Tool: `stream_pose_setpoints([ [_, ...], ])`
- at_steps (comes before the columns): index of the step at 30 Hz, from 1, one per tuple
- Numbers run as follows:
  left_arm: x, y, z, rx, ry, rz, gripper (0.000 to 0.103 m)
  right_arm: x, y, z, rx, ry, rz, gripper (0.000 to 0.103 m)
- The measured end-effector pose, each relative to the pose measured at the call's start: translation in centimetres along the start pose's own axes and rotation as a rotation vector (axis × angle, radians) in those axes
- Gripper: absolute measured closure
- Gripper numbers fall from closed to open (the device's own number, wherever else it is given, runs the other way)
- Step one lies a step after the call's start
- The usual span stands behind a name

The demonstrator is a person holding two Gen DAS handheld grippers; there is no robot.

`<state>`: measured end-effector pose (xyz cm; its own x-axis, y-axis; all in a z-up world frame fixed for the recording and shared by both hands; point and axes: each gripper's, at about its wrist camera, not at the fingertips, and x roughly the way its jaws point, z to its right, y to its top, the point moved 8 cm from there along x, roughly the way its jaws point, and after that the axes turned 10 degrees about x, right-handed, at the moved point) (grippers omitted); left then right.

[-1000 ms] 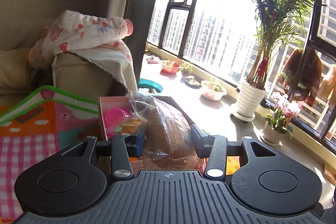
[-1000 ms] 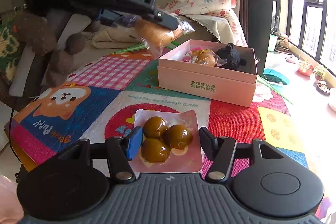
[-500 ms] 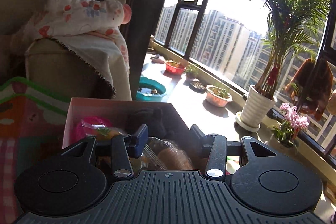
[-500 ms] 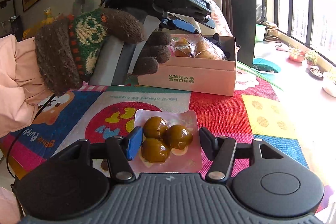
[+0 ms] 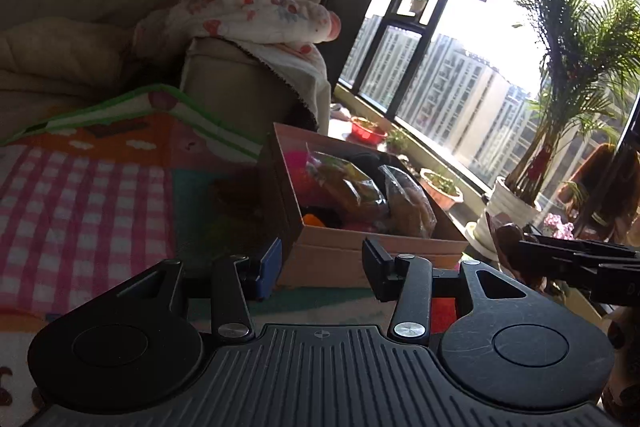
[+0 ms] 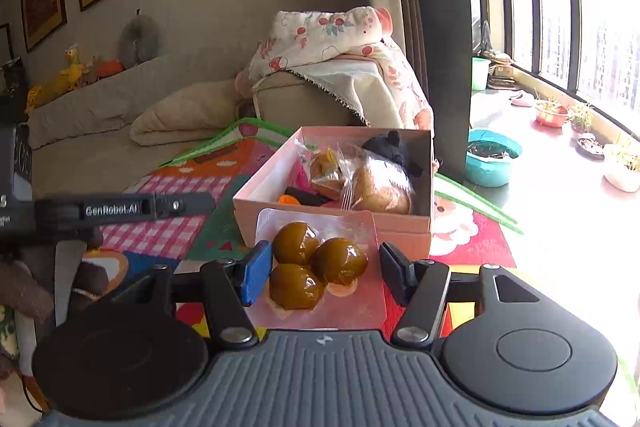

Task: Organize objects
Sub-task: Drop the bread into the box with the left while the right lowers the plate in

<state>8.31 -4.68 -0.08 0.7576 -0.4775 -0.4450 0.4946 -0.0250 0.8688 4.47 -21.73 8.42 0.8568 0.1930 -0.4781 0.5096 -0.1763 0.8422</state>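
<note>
Sunlit sofa room, patchwork play mat (image 6: 168,235) underfoot; pink pack (image 6: 320,267) w/ three glazed brown balls sits clamped in right gripper (image 6: 320,273), pink box (image 6: 340,223) straight ahead, just beyond its tips; right side nearer the drop; left gripper (image 5: 320,265) spread apart, empty, facing box corner; inside: two bagged breads, one black plush.

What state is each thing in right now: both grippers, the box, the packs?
Left gripper: open, empty, in front of the box.
Right gripper: fingers around the pink tray pack of three brown glazed balls, held up.
Pink cardboard box: open, no lid.
Clear-bagged brown bread: lying inside the box.
</note>
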Motion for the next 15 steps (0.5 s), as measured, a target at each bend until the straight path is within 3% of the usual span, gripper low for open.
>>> stream_pose_setpoints([
  [6,0.1,-0.4,-1.4,-0.053,-0.008,-0.008,0.054,5.2,10.4,-2.4,-0.005,-0.049,0.093,0.043],
  [8,0.3,-0.8,-1.6,-0.063,-0.011,-0.029,0.054,8.0,11.6,-2.6,0.003,-0.051,0.069,0.029],
  [9,0.3,-1.0,-1.7,-0.064,-0.009,-0.039,0.054,9.2,11.6,-2.6,0.017,-0.037,0.039,0.017],
  [12,0.1,-2.0,-2.5,-0.054,0.013,-0.060,0.054,12.3,9.3,-1.6,0.109,-0.031,-0.075,0.018],
  [15,0.2,-3.0,-3.3,-0.070,0.022,-0.082,0.054,12.4,6.2,-0.9,0.074,-0.076,-0.089,0.018],
])
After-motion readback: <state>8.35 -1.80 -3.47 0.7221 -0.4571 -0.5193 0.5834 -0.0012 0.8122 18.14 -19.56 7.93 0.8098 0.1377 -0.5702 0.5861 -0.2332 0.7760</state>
